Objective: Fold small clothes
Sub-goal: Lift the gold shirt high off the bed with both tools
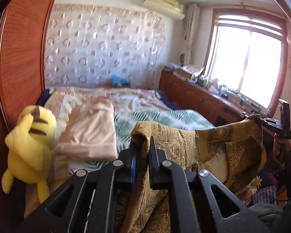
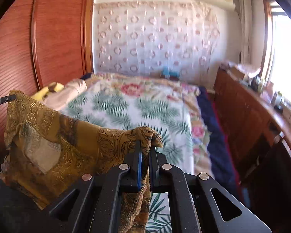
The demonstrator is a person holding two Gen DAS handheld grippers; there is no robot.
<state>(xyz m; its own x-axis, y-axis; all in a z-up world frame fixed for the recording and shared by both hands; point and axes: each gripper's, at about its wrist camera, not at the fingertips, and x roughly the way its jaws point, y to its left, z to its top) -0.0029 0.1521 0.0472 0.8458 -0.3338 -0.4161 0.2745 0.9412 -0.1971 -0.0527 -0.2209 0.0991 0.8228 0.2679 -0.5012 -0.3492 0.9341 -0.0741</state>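
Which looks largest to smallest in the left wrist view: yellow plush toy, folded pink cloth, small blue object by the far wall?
1. Yellow plush toy and folded pink cloth: alike, and nearness makes ranking unsure.
2. Small blue object, clearly smallest.

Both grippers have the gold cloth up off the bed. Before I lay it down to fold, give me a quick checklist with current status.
1. Left gripper shut on the cloth: ok, a corner is pinched between its fingers.
2. Right gripper shut on the cloth: ok, the other corner is pinched.
3. Top edge taut between the grippers: not ok, it sags in the middle.
4. Cloth flat, no doubled layers: not ok, a flap folds over on the front.
5. Bed space ahead free: ok, open bedspread; pink garment and yellow plush lie off to one side.
6. Lower hem clear of the bed: cannot tell, hidden.
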